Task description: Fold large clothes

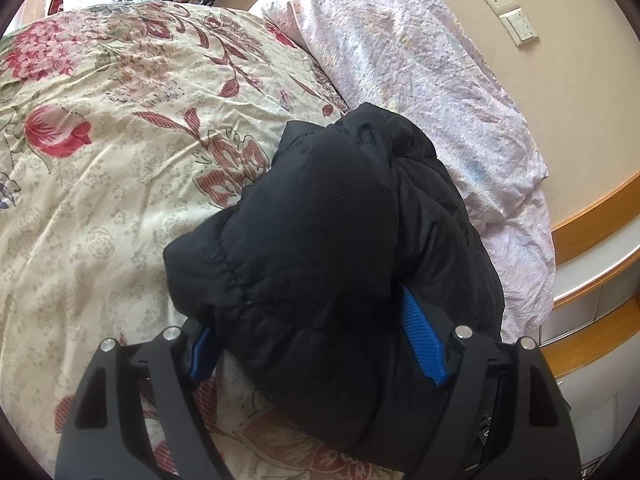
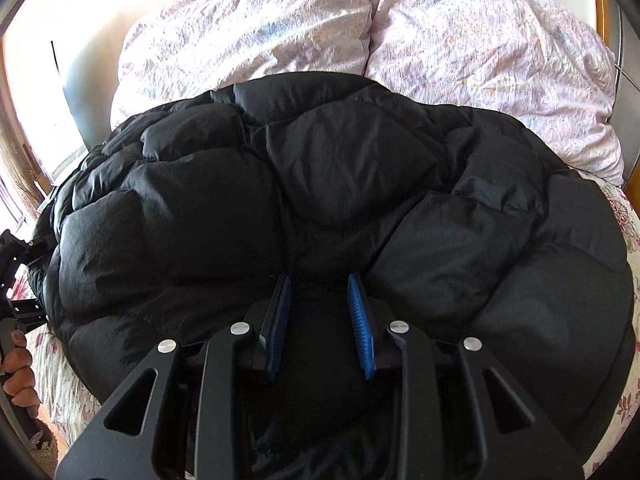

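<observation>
Looking left first, I see my left gripper (image 1: 316,344) spread wide around a bulging fold of the black puffer jacket (image 1: 320,248); its blue pads (image 1: 420,340) flank the padding, though I cannot tell whether they press it; the floral bedspread (image 1: 100,184) fills nine o'clock, lilac pillows (image 1: 432,80) one o'clock; my right gripper (image 2: 320,320) pinches a narrow ridge of the jacket (image 2: 320,184), which covers the bed's middle; a hand (image 2: 18,376) sits at eight o'clock.
</observation>
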The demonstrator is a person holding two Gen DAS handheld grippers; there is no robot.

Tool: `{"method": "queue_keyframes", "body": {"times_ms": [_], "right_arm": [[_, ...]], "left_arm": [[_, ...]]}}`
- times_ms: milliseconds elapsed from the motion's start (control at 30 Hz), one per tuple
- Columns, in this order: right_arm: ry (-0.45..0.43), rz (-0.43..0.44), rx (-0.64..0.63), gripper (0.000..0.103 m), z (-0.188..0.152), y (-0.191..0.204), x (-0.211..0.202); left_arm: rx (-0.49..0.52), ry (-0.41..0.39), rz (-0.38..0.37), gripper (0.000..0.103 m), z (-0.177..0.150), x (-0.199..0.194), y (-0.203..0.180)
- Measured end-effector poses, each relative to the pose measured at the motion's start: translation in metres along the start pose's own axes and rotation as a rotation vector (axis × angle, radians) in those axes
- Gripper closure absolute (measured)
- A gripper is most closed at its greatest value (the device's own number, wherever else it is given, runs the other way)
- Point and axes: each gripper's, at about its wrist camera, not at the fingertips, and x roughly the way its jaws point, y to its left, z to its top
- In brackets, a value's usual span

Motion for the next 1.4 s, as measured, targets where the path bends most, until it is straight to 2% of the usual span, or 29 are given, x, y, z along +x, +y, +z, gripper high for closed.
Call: {"method": "queue_keyframes", "body": {"times_ms": [233,300,400,533,633,700,767,833,900,933,967,1033,1100,1133,1200,1300,1400], "right_arm": [[0.018,-0.009,-0.01,0.071,-0.003,0.0,0.008],[0.021,0.013,0.049,0.071,0.001,-0.004,0.003],[-0.008,0.045,0.064,0.071,0.004,-0.003,-0.004],[0.013,-0.001,0.012,0.07,0.001,0.006,0.007],[0.027,-0.036,-0.027,0.07,0.0,0.013,0.013],[0.03,-0.03,-0.024,0.07,0.0,0.012,0.015],[0.028,-0.019,-0.02,0.07,0.0,0.011,0.017],[0.028,-0.014,-0.015,0.07,0.0,0.01,0.017],[0.029,-0.01,-0.011,0.07,0.0,0.009,0.017],[0.029,-0.007,-0.01,0.07,0.0,0.01,0.017],[0.028,-0.005,-0.011,0.07,-0.001,0.009,0.019],[0.028,0.002,-0.01,0.07,0.0,0.007,0.019],[0.031,0.009,-0.01,0.07,-0.001,0.005,0.017],[0.034,0.014,-0.007,0.07,-0.001,0.003,0.017],[0.043,0.034,-0.001,0.07,0.0,-0.001,0.017],[0.044,0.025,-0.017,0.07,0.0,-0.002,0.018],[0.04,0.013,-0.024,0.07,0.001,-0.003,0.021]], "left_arm": [[-0.05,-0.034,-0.035,0.024,0.0,-0.001,0.001],[-0.068,-0.046,-0.035,0.025,0.0,-0.001,0.002],[-0.072,-0.048,-0.036,0.026,-0.001,-0.003,0.003],[-0.082,-0.061,-0.034,0.027,-0.003,-0.003,0.002],[-0.126,-0.064,-0.065,0.039,-0.005,-0.001,0.005],[-0.142,-0.063,-0.093,0.047,-0.005,0.001,0.007],[-0.15,-0.055,-0.123,0.049,-0.004,0.004,0.009],[-0.145,-0.047,-0.147,0.048,-0.003,0.005,0.009],[-0.159,-0.031,-0.183,0.032,0.001,0.006,0.007],[-0.166,-0.025,-0.201,0.027,0.003,0.006,0.005],[-0.169,-0.019,-0.196,0.021,0.004,0.008,0.001],[-0.157,-0.014,-0.154,0.02,0.005,0.012,-0.006],[-0.152,-0.01,-0.142,0.04,0.006,0.016,-0.006],[-0.17,-0.007,-0.159,0.044,0.006,0.016,-0.002],[-0.202,-0.001,-0.209,0.06,0.008,0.013,0.005],[-0.144,0.003,-0.225,0.075,0.011,0.008,-0.002],[-0.036,-0.036,-0.219,0.08,0.011,-0.007,-0.026]]}}
